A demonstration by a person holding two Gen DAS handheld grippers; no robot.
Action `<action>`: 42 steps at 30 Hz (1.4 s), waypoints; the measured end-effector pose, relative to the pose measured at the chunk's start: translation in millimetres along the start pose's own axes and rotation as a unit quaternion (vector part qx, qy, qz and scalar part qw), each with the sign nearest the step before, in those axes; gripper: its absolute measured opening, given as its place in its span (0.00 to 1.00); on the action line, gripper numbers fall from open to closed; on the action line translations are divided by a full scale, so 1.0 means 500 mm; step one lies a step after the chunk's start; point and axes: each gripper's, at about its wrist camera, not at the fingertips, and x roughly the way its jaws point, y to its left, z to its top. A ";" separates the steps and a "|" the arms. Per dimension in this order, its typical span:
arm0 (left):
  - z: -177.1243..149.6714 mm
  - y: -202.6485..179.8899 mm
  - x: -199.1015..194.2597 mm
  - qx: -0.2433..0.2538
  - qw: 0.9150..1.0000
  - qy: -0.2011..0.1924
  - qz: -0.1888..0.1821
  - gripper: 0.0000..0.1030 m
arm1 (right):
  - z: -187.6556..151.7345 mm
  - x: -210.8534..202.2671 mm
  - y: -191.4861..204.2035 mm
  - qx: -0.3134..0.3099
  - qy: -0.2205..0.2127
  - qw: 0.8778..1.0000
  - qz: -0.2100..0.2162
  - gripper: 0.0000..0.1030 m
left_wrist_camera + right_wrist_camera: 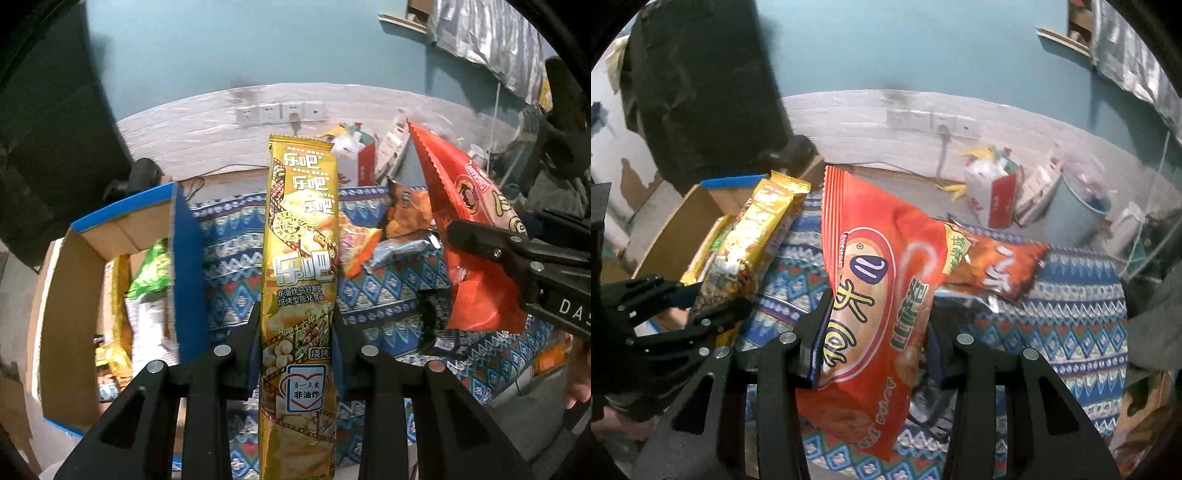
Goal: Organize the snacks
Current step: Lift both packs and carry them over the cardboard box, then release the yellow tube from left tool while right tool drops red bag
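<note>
While several packets already sit in the cardboard box point(74, 295) at nine o'clock, the left gripper point(297, 325) clamps a gold chip packet point(301, 236) and the right gripper point(875, 328) pinches an orange snack bag point(875, 280), both lifted above the patterned cloth point(1071, 295); other snack packets point(1001, 266) remain at two o'clock, unsorted.

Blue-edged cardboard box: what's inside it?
The cardboard box holds a green-and-white bag and a yellow packet standing upright. Its walls and those bags hide anything deeper.
</note>
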 end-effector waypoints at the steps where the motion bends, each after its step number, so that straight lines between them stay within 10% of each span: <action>1: -0.001 0.006 -0.002 -0.003 1.000 -0.001 0.002 0.30 | 0.005 0.002 0.010 -0.005 0.000 1.000 0.002 0.40; 42: -0.088 0.399 -0.017 -0.211 0.972 0.025 0.100 0.31 | 0.141 0.197 0.415 -0.136 0.039 0.984 0.109 0.40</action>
